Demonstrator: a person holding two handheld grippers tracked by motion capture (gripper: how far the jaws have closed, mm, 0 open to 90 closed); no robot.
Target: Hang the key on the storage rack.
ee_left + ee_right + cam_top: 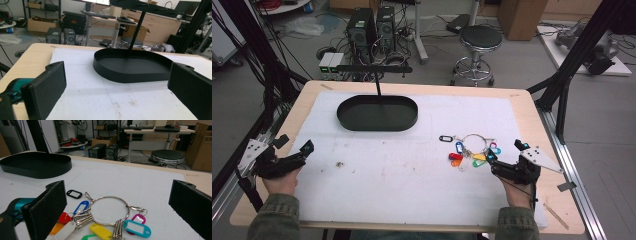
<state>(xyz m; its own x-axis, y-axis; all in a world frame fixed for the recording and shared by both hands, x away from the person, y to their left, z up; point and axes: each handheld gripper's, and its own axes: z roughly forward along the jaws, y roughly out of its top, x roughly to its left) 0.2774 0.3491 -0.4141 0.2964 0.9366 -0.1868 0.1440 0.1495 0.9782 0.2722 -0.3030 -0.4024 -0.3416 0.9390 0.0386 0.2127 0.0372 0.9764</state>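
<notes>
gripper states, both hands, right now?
Left tongs: open, holding nothing, facing the black tray.
Right tongs: open, holding nothing, just short of the key ring on the table.

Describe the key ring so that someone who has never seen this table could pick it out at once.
On the white mat covering the table, look right of and nearer than the black oval tray, just ahead of the open right gripper. There lies the key ring: a large silver wire loop with small metal keys and plastic tags in many colours. It is the single colourful cluster on the mat.
</notes>
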